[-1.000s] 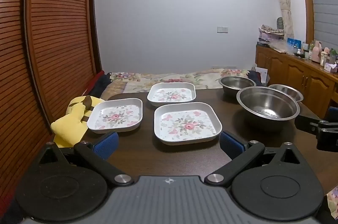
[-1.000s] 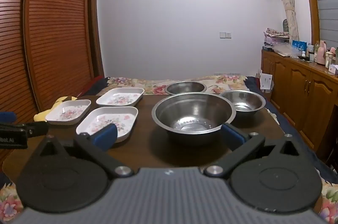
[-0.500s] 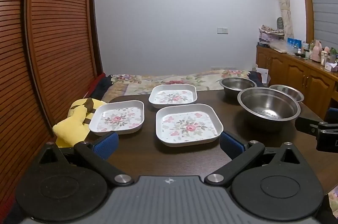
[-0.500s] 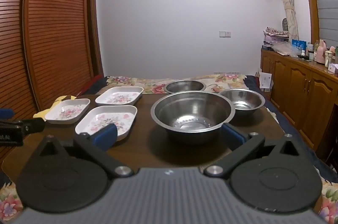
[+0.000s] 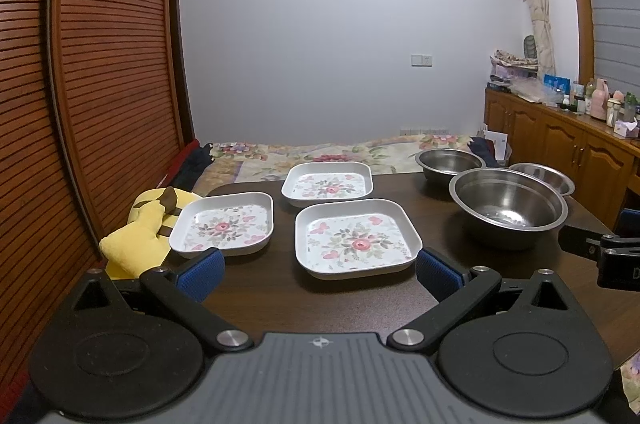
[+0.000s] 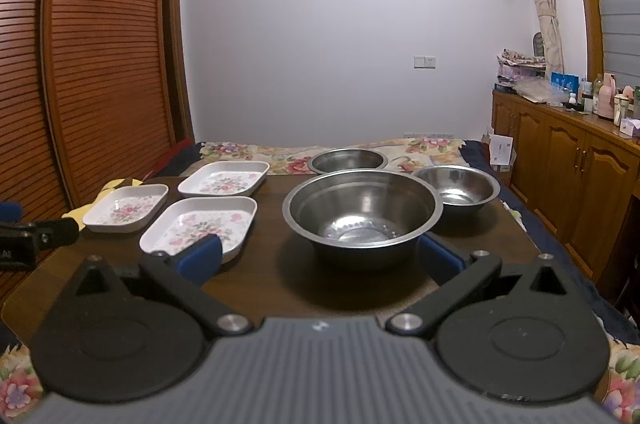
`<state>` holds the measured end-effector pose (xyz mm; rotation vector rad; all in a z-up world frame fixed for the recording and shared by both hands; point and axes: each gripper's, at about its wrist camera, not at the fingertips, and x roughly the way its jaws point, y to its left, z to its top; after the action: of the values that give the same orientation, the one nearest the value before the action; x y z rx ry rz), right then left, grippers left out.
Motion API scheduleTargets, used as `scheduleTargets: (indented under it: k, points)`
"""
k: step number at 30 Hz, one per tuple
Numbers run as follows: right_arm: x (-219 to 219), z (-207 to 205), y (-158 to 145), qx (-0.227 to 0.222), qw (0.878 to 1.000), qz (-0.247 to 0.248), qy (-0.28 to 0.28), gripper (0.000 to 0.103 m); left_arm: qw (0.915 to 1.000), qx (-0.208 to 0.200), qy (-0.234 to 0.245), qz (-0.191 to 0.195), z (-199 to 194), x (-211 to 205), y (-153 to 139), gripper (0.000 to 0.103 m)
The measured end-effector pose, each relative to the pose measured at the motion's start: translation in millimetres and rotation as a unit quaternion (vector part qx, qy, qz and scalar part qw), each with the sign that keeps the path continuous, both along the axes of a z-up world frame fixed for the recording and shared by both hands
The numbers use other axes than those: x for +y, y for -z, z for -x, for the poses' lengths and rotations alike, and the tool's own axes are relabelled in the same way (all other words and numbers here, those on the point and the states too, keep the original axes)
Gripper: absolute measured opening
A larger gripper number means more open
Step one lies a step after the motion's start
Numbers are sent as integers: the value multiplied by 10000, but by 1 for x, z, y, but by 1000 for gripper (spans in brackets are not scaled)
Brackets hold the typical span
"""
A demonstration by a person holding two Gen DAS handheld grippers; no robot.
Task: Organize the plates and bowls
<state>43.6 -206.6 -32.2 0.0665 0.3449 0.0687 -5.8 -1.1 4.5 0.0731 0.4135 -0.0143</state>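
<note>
Floral plates (image 5: 357,243): three, unstacked, centre-left on desk (image 5: 352,300). Steel bowls (image 6: 362,212): three, separate, centre-right. Both grippers' fingers (image 5: 200,269) spread, empty. Step: approach; next, likely grasp rim, stack.

Three square floral plates on the desk (image 5: 256,288): near plate (image 5: 357,239), left plate (image 5: 224,225), far plate (image 5: 328,183). Three steel bowls: large bowl (image 5: 507,208), far bowl (image 5: 448,163), right bowl (image 5: 543,176). One yellow plush toy (image 5: 141,236) at the desk's left edge. Two grippers: left gripper (image 5: 318,270), right gripper (image 6: 319,256).
</note>
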Motion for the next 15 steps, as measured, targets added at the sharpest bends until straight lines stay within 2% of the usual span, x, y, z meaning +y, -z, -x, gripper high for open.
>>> scheduleTargets:
  k: [15]
  points:
    - [-1,1,-2,-15,10000,-14,20,103,10000,-4,-11,-9,1,1,0,103]
